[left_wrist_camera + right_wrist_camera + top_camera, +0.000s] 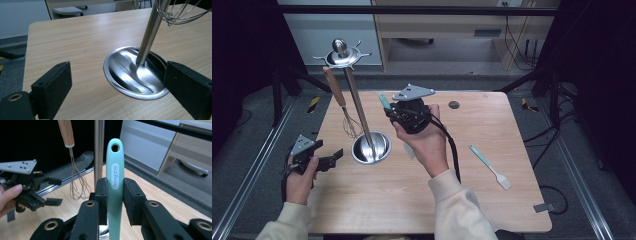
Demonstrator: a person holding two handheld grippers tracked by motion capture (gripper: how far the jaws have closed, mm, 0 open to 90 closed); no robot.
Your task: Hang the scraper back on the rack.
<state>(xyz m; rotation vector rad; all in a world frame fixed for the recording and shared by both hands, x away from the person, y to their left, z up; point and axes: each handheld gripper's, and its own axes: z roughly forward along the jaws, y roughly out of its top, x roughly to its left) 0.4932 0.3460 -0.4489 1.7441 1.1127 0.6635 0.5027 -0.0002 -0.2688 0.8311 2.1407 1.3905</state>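
High view, table: one light wooden tabletop (362, 210), bearing one shiny steel utensil stand (371, 148) with round dished base, upright pole and hooked top ring.
High view, hanging: one wire whisk with brown wooden handle (343, 106), hung from the ring, left of the pole.
High view, loose utensils: one pale teal-handled brush with white head (490, 167), flat on the wood, right of the forearm, well apart from the stand.
High view, grippers: two. Left gripper (333, 157) at the table's left edge, jaws spread, holding nothing. Right gripper (388, 111) raised just right of the pole, pinching one mint-green silicone utensil handle (384, 102).
Left gripper view: two black jaws wide apart, nothing between but bare wood; stand base (130, 72) just ahead toward the right jaw; whisk wires (178, 12) at top right.
Right gripper view: two padded jaws pressed on the mint-green handle (115, 185), upright, one hanging hole at its tip; pole just behind; whisk (75, 180) left of the pole; left gripper (53, 191) farther off at left, jaws apart.
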